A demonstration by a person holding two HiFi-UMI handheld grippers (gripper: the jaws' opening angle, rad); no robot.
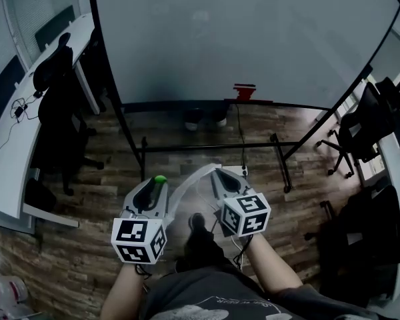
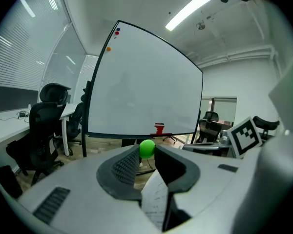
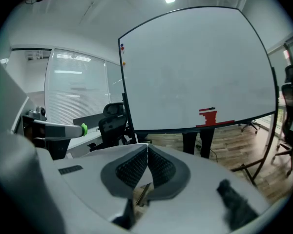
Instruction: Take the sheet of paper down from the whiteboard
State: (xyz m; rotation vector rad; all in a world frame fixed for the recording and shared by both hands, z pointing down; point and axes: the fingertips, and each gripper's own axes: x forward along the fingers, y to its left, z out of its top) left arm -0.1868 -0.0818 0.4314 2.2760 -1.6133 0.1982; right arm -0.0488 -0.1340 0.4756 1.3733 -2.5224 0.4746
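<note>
The whiteboard (image 1: 253, 39) stands bare ahead of me, with a red object (image 1: 244, 92) on its tray. The white sheet of paper (image 1: 187, 181) arches between my two grippers, low and close to my body. My left gripper (image 1: 159, 183) is shut on a small green ball-shaped magnet (image 2: 146, 148) at its tips. The sheet (image 2: 154, 204) runs between those jaws just behind the magnet. My right gripper (image 1: 217, 174) is shut on the sheet's other end. Only a thin edge of the paper (image 3: 142, 193) shows under its closed jaws. In the right gripper view the board (image 3: 195, 72) is also bare.
The board's black stand legs (image 1: 207, 148) and a cable (image 1: 241, 135) cross the wooden floor ahead. Black office chairs stand left (image 1: 57, 105) and right (image 1: 367, 122). A white desk (image 1: 27, 92) runs along the left. Small magnets (image 2: 117, 31) sit at the board's top left corner.
</note>
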